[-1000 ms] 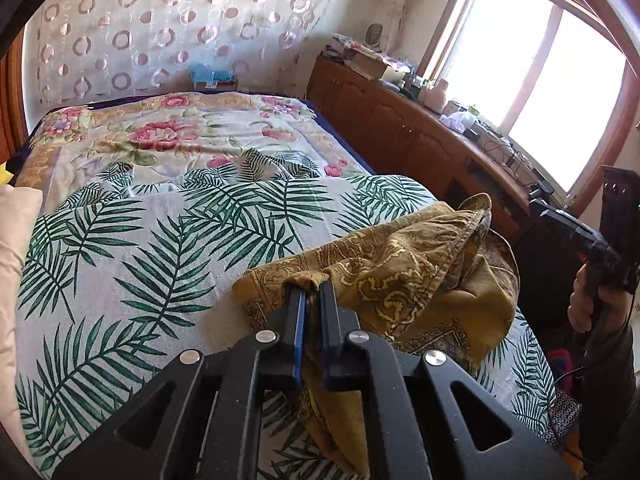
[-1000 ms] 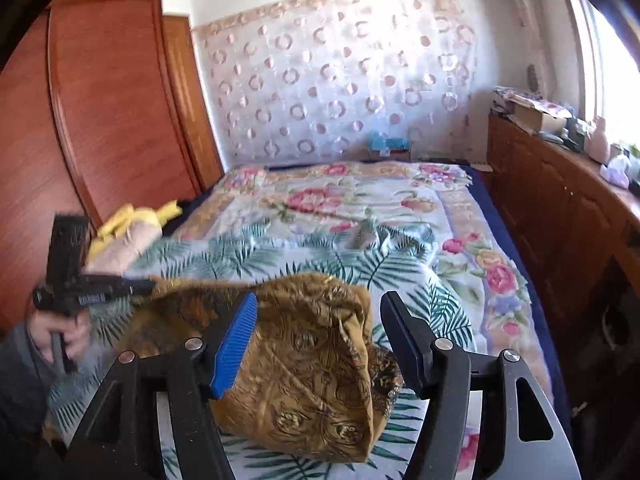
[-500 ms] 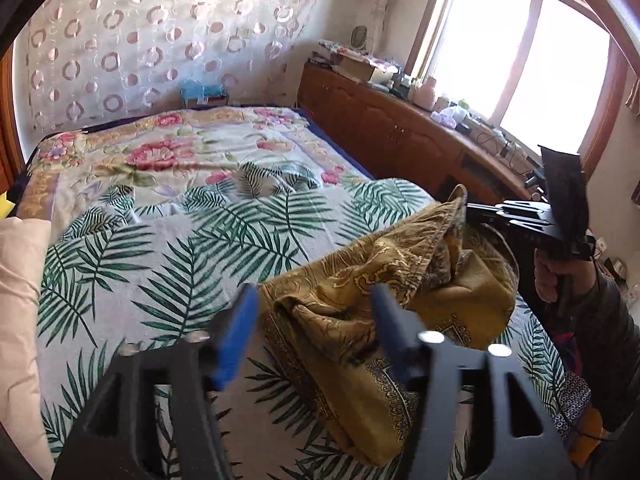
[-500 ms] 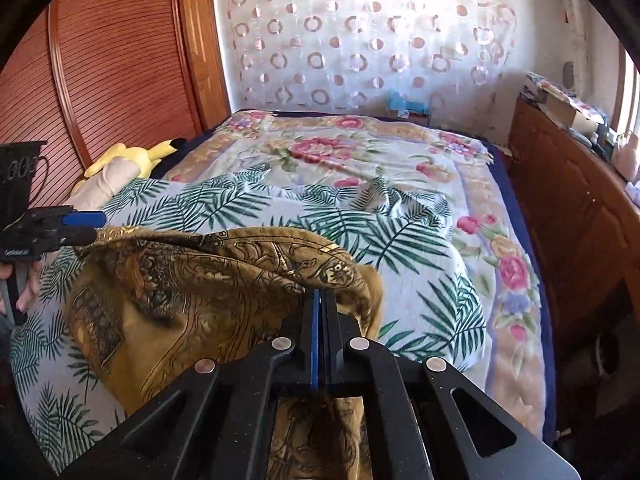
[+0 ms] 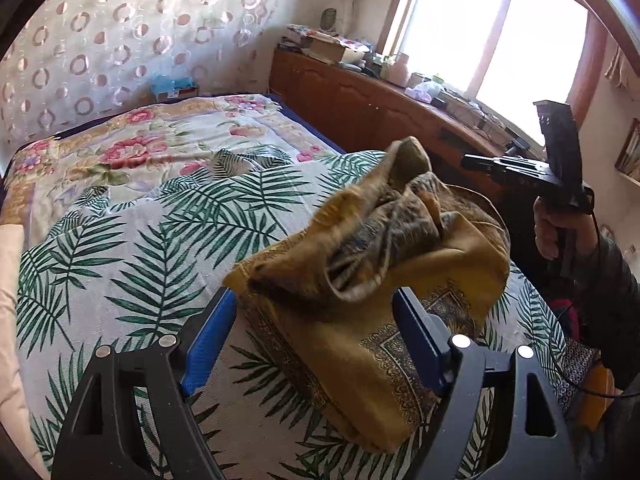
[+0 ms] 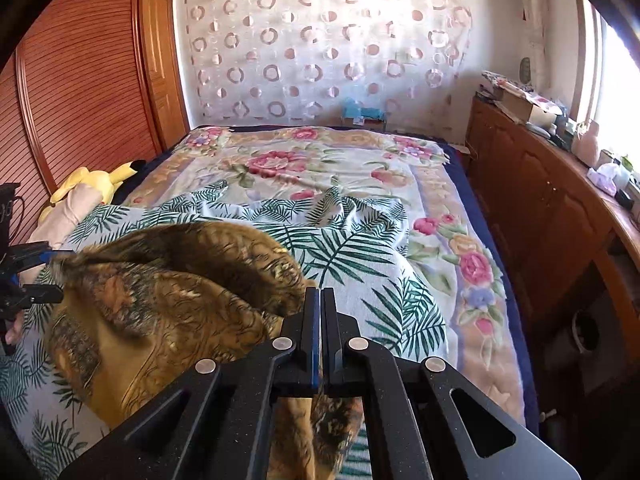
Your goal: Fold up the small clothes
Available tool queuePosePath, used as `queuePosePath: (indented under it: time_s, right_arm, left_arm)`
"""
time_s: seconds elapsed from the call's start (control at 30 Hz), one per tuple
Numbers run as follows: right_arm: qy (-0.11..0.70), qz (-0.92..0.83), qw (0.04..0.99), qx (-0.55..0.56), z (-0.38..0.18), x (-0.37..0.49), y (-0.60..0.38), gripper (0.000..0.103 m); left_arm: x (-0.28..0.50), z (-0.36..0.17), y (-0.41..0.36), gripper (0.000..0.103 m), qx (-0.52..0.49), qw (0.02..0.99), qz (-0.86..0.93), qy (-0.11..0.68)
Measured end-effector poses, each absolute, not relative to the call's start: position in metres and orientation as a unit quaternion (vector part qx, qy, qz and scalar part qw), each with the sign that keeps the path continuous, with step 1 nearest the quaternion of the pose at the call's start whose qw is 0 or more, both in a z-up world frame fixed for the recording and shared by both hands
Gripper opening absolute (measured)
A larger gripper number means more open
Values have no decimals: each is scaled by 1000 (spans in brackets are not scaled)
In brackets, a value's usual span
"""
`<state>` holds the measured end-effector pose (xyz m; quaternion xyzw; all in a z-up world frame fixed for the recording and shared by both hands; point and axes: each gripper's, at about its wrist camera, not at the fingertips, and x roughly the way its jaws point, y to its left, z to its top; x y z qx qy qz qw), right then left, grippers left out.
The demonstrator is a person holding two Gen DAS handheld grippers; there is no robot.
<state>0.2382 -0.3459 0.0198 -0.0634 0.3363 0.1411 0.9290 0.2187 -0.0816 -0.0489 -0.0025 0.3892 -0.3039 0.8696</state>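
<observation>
mustard-gold patterned fabric garment point(image 5: 372, 288) bunched on palm-leaf print bedspread point(image 5: 132, 248); left gripper point(image 5: 316, 332) jaws just opened wide, gripping nothing; right gripper point(image 6: 320, 300) pinched tight on garment edge

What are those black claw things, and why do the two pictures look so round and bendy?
They are grippers: two-finger tongs that a person holds, one in each hand. Each one has a small camera looking along its fingers, and that lens bends the picture. One picture comes from the left gripper, the other from the right gripper.

On the bed lies a leaf-print sheet, and on it a crumpled gold cloth that needs folding. The left gripper's jaws have just been opening; they stand wide, with the cloth between them but not pinched. The right gripper is shut, and it seems to be pinching the cloth's edge, though the pinch itself is hidden. In the left picture you can see the person's hand holding the right gripper. A yellow plush toy sits by the wardrobe.
</observation>
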Motion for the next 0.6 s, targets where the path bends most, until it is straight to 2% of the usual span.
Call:
queuePosePath:
  time_s: [0.07,0.1,0.13,0.2,0.4,0.6]
  right_arm:
    - [342,146,925,-75,18,232,-341,7]
    - [347,147,923,-80,16,230,-340,26]
    - [353,150,920,-82,13,227,-337,54]
    - [360,153,917,-76,6,223,-336,73]
    - [398,151,903,-60,-12,233,-335,73]
    - [418,150,895,-41,-20,253,-336,77]
  left_arm:
    - [221,-51,-84,81,9,871,-293,393]
    - [224,-52,-85,81,14,873,-283,398]
    - [228,-54,-85,81,14,874,-272,403]
    - [239,-59,-82,81,1,873,-255,415]
    - [268,-71,-77,81,-21,876,-208,434]
    - [274,-81,-74,81,-25,873,-199,445]
